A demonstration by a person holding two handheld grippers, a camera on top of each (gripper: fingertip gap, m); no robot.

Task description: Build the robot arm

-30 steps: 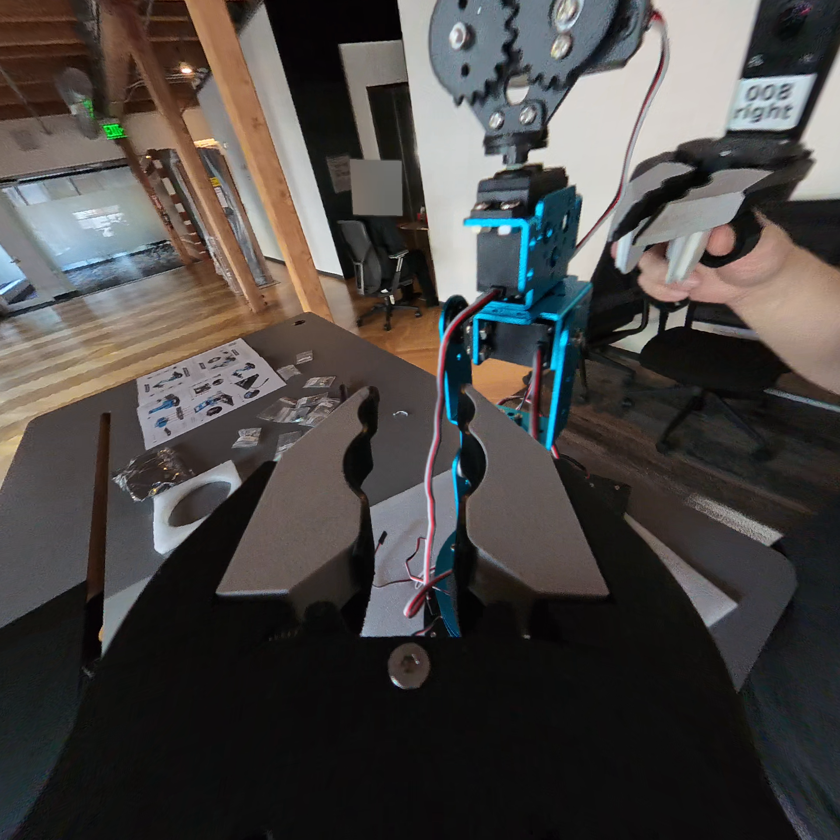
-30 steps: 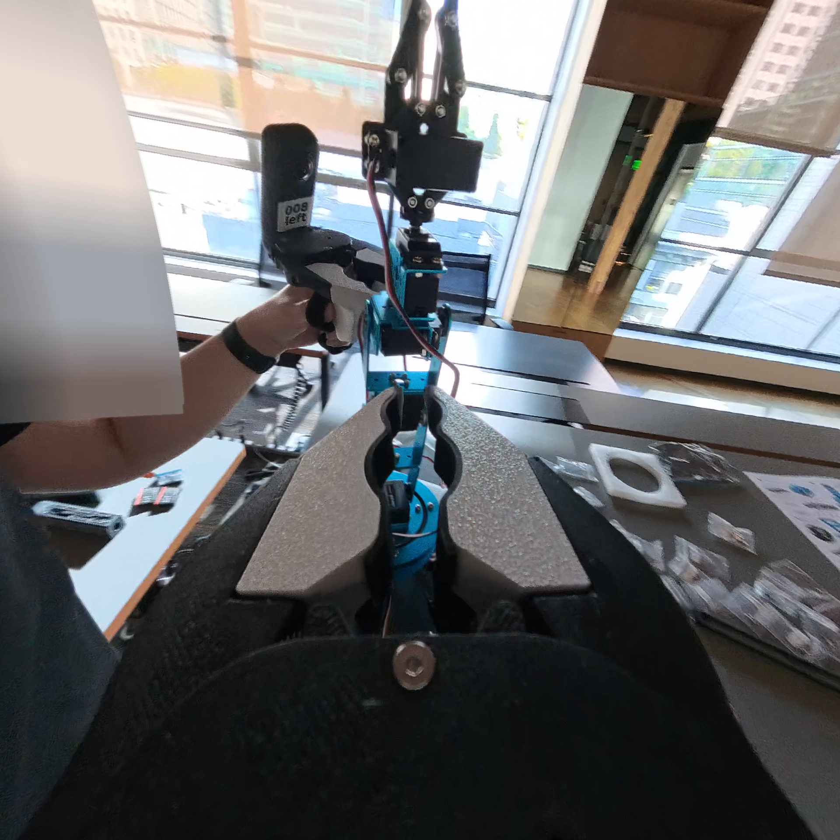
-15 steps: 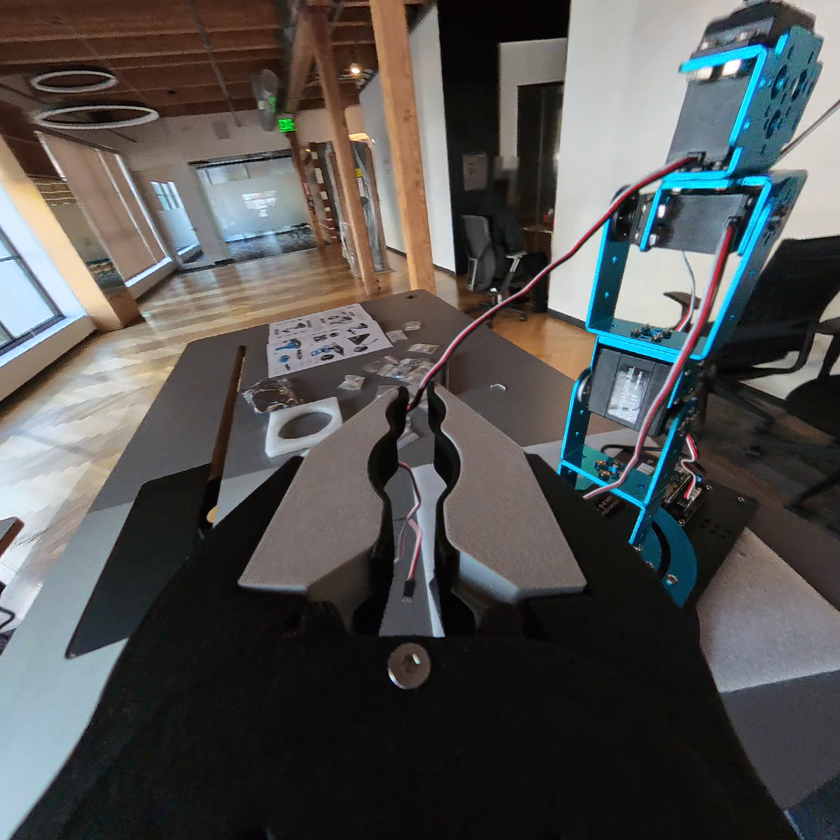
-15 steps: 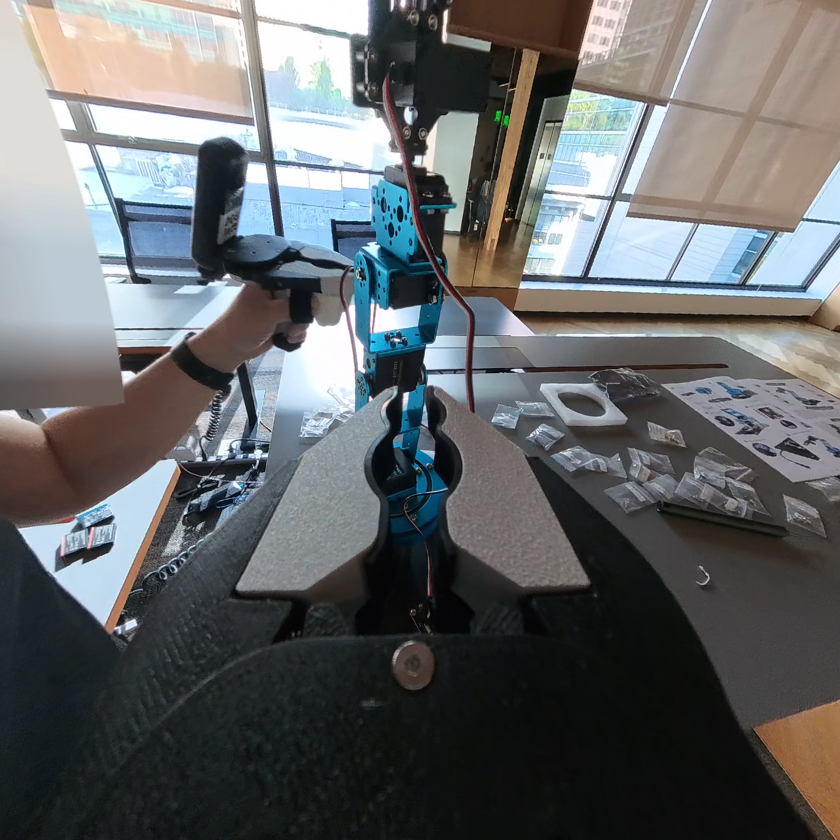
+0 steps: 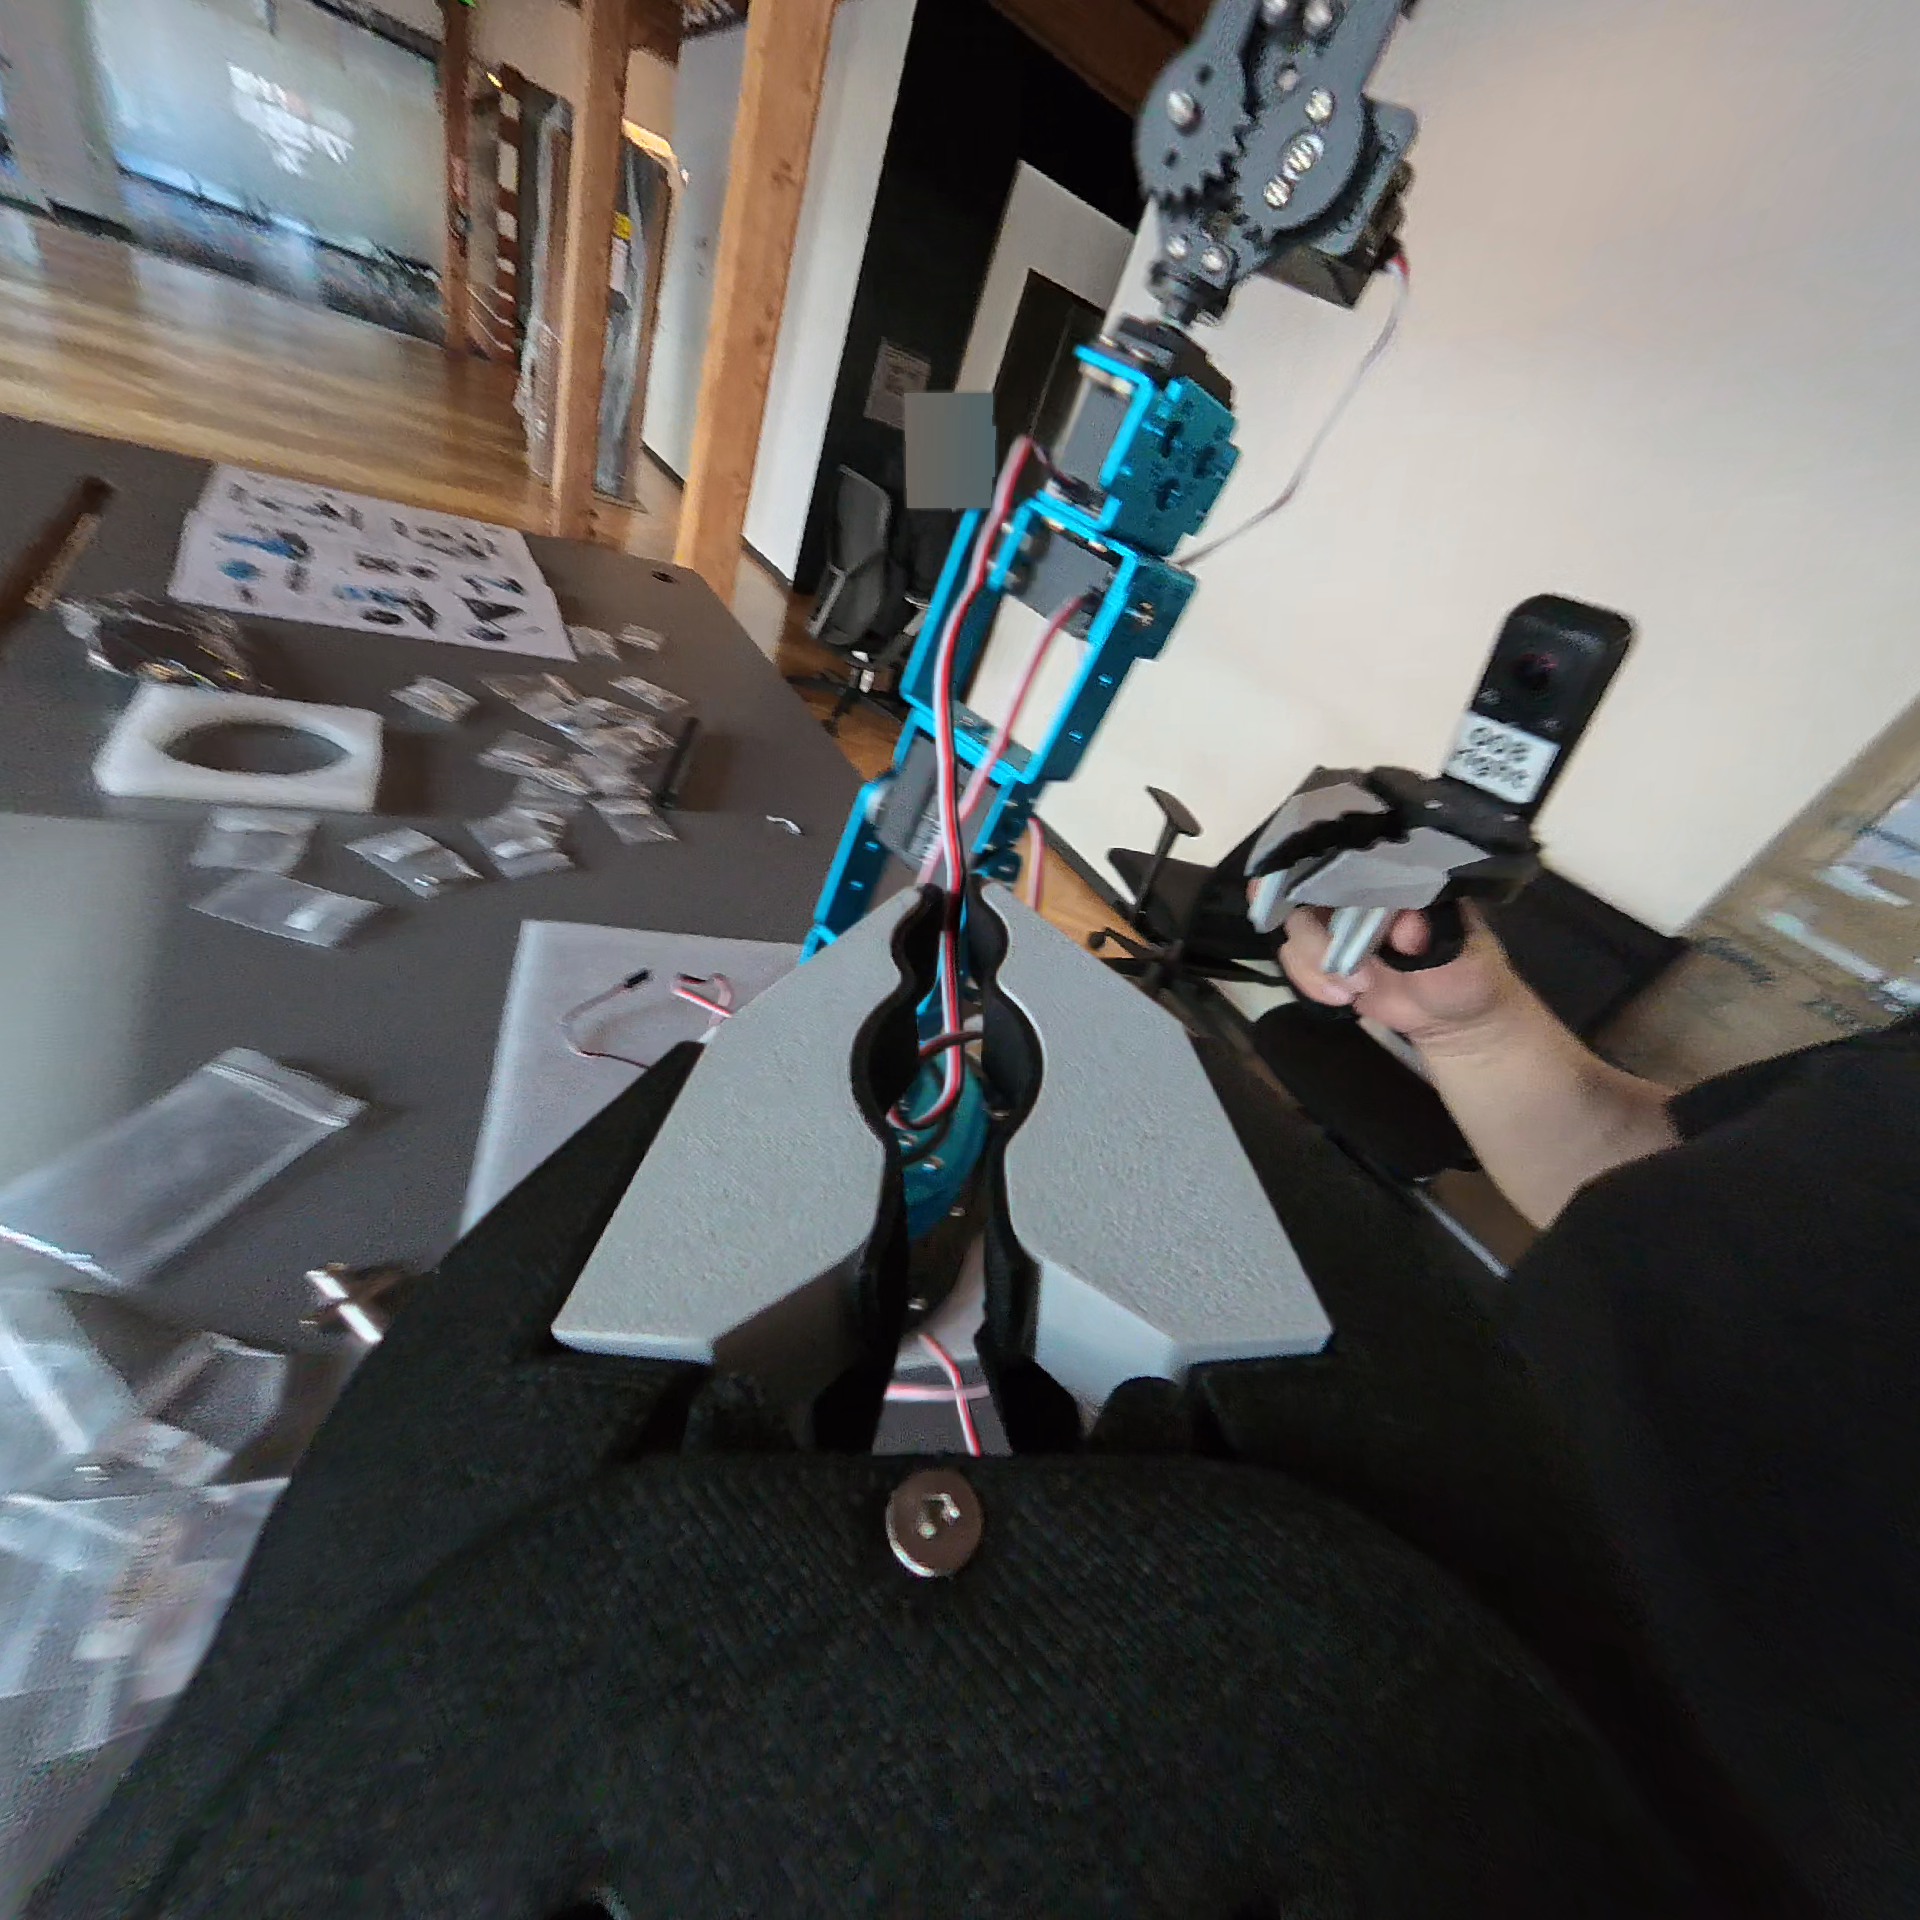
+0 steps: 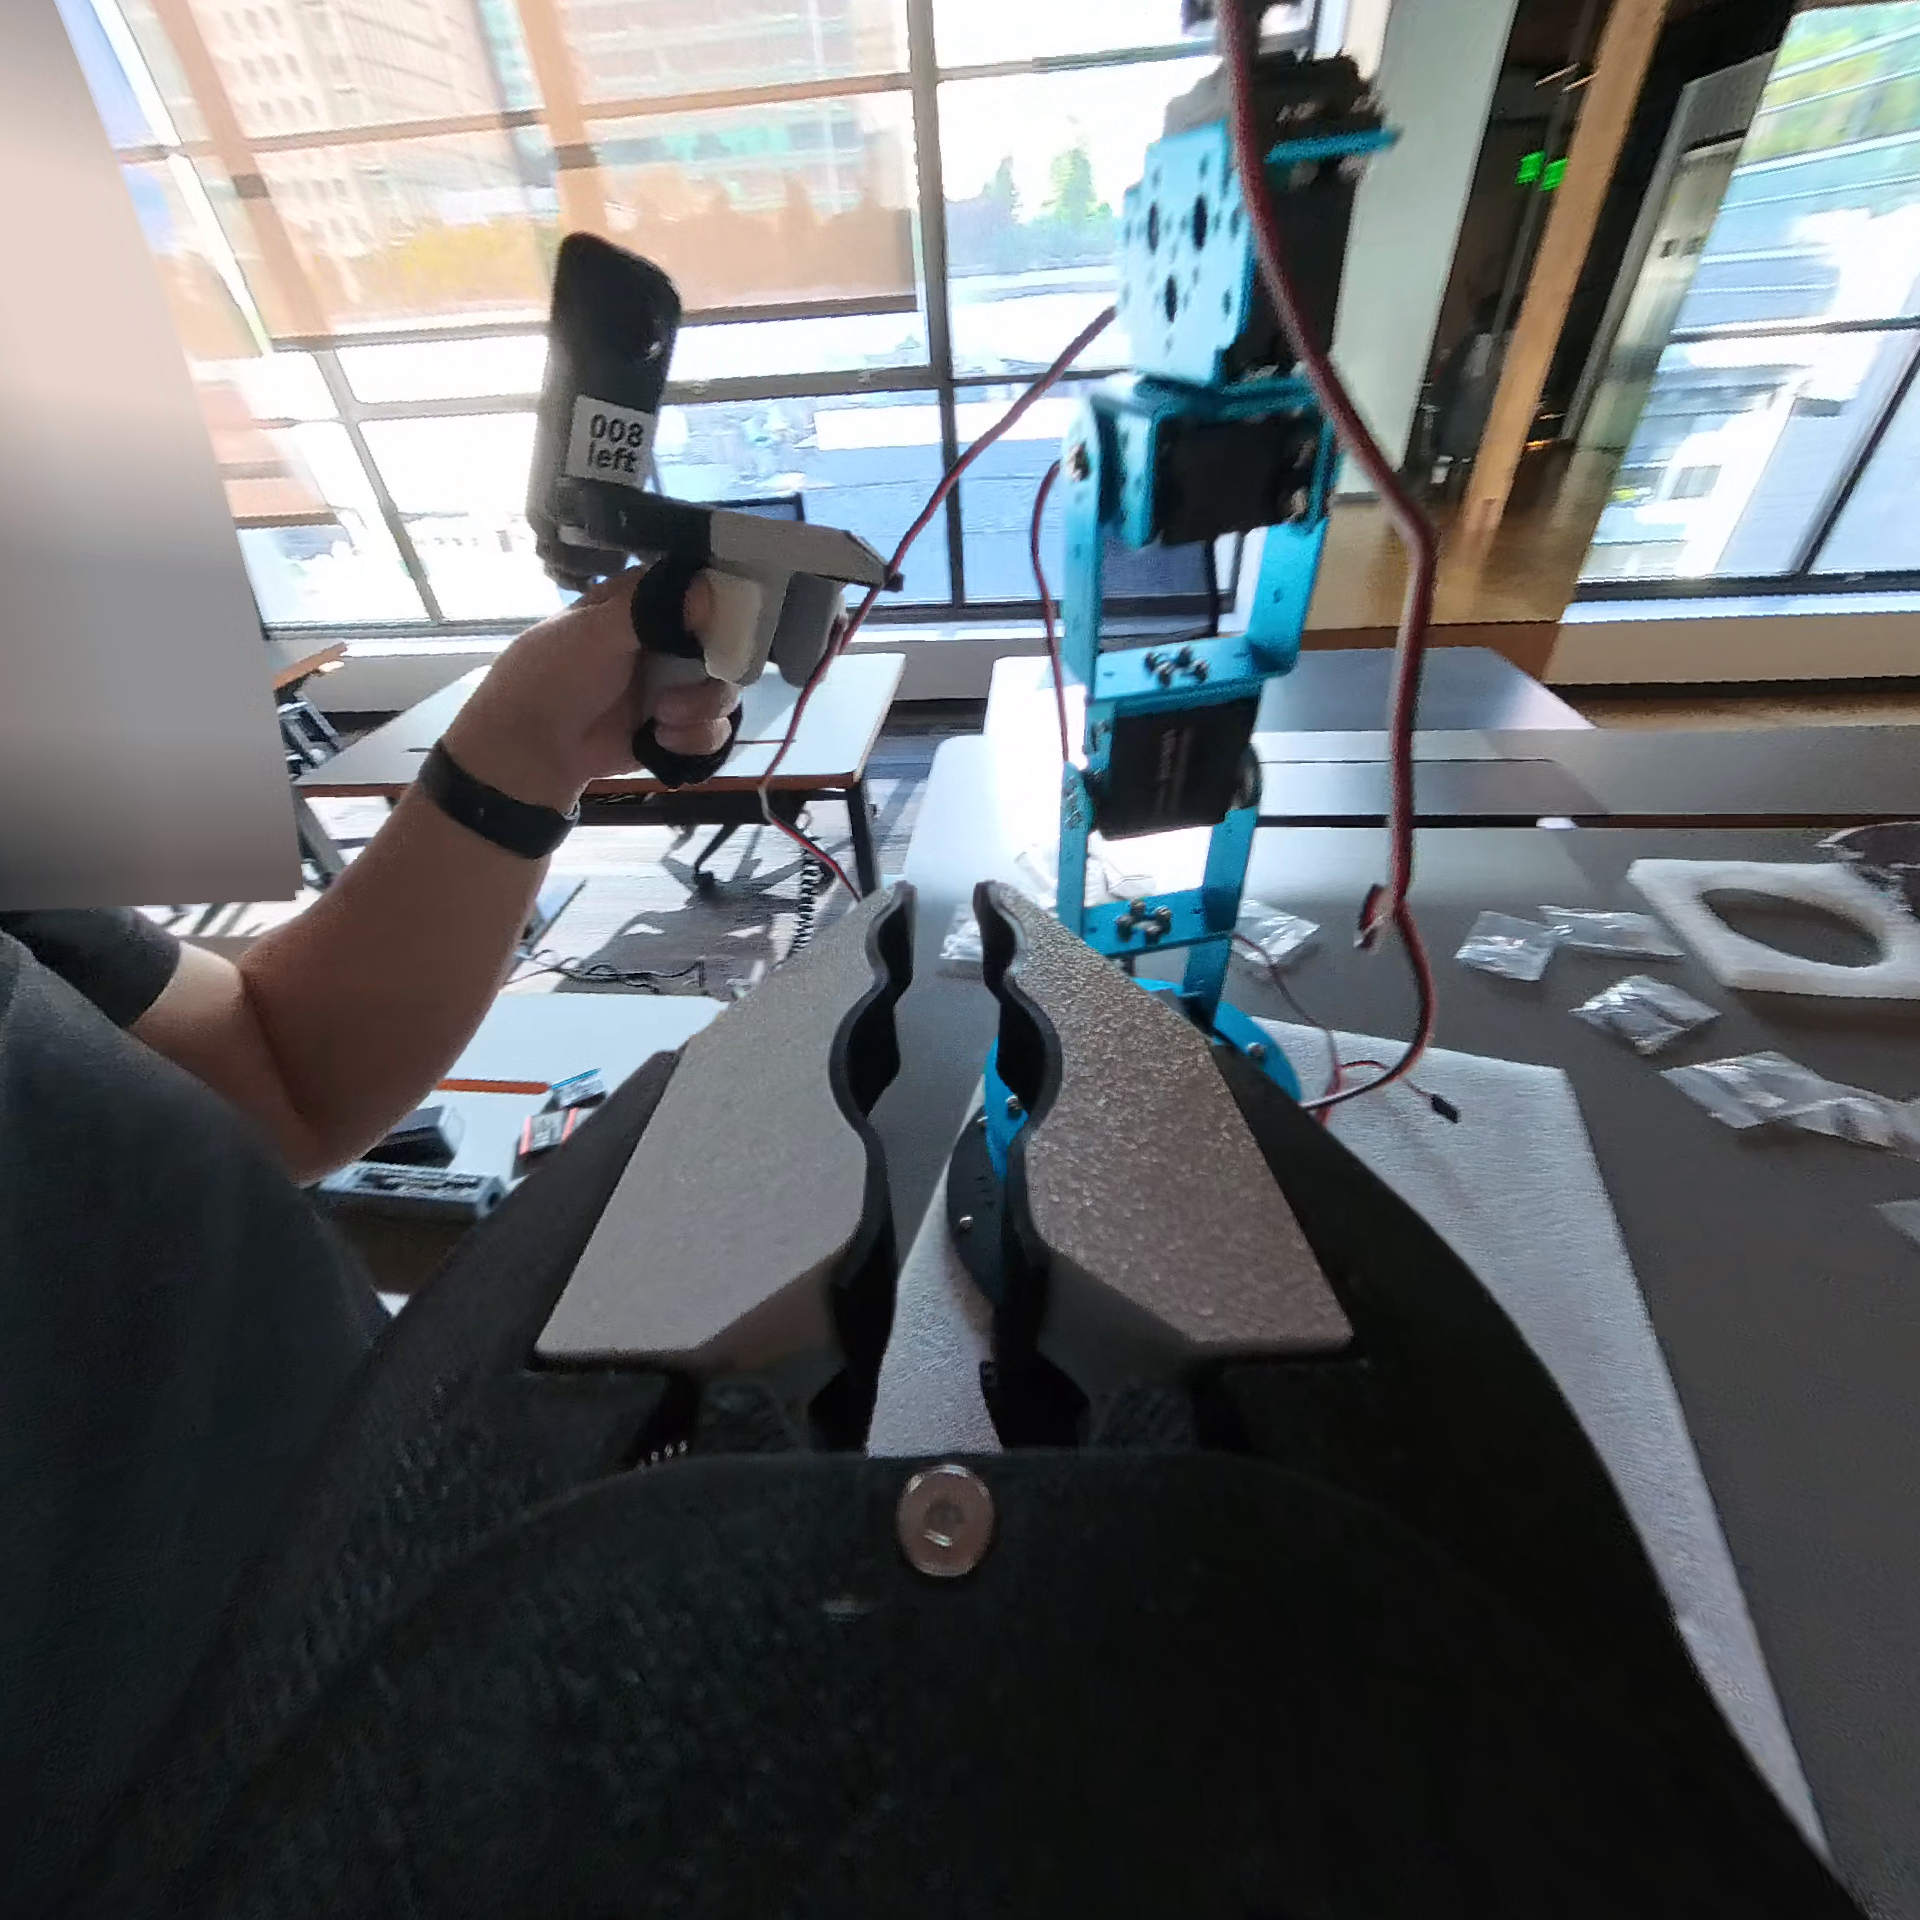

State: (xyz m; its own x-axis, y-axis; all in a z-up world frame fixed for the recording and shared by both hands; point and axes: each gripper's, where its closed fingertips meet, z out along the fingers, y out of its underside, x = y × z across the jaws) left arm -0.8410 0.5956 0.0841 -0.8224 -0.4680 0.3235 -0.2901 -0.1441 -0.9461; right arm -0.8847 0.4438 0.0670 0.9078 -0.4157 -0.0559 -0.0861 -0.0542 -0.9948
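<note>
A blue metal robot arm kit (image 5: 1049, 644) with black servos stands on a white foam pad (image 5: 582, 997). My left gripper (image 5: 953, 914) is shut on a red, white and black servo wire (image 5: 948, 831) that runs up the arm. In the right wrist view, the left gripper (image 6: 883, 571) pinches that wire (image 6: 977, 457) in the air, left of the arm (image 6: 1184, 488). My right gripper (image 6: 943, 914) has its jaws nearly together with nothing between them, low by the arm's round blue base (image 6: 1257, 1049). It also shows in the left wrist view (image 5: 1262, 862).
Several small clear parts bags (image 5: 540, 748), a white foam frame (image 5: 239, 743) and a printed sheet (image 5: 364, 561) lie on the dark table (image 5: 416, 966). A second wire end (image 6: 1382, 914) hangs loose right of the arm. Office chairs and other tables stand beyond. The left gripper's tips are roughly 15 cm from the right gripper's.
My left gripper was open beside the arm a second ago, then shut on the wire and now holds it higher. My right gripper has swung left, off the arm's line.
</note>
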